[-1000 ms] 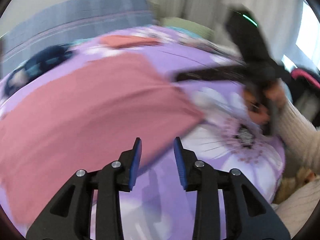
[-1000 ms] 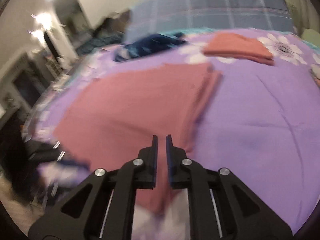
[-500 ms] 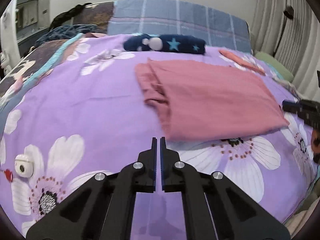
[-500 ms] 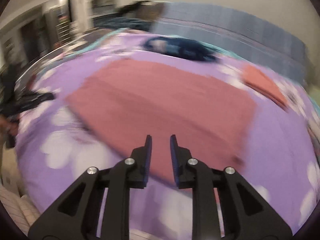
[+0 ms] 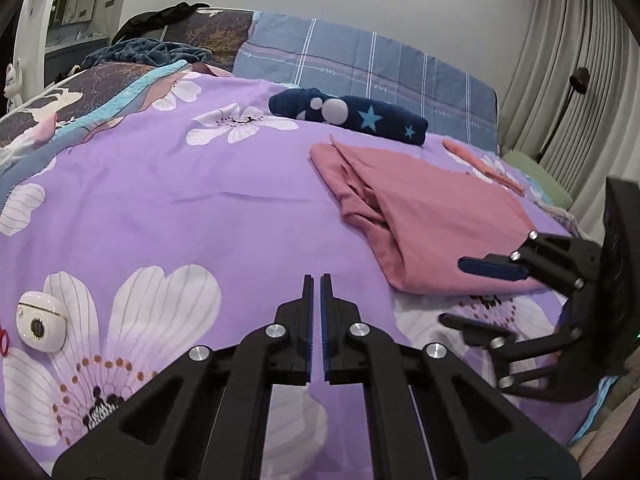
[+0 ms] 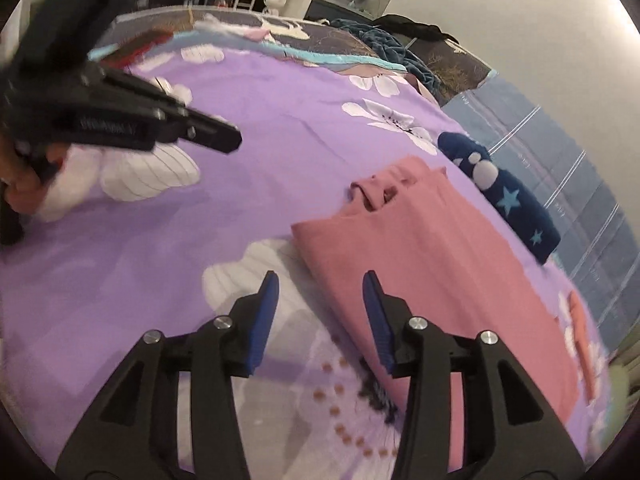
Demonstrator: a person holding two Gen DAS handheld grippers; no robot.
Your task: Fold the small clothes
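Left wrist view shows the left gripper (image 5: 316, 308) with its fingers (image 5: 307, 320) closed together and nothing between them, hovering above the purple flowered bedcover (image 5: 180, 200). The pink garment (image 5: 432, 224) lies flat on the bed to the right of it, already folded lengthwise, with a bunched edge on its left side. The right gripper (image 6: 320, 304) points at the near corner of this garment; its fingers have just been opening, they now stand about half apart, and they hold nothing.

The step in hand seems to be a new grasp for the next fold. To do it well, I think the right gripper should come down on the near edge and pinch all the layers together, not only the top one. The left gripper must open first and take the other near corner, so both corners rise evenly. The bunched part should be smoothed, or the fold will be crooked.

The bed is soft, so the fingers can press into the cover and catch it with the cloth. A dark blue garment with stars (image 5: 352, 114) lies beyond the pink one, and a folded orange piece (image 5: 480, 164) is further right. A small white round device (image 5: 40, 320) rests on the cover at the left. A plaid pillow (image 5: 360, 64) and grey curtains (image 5: 568, 60) stand behind.
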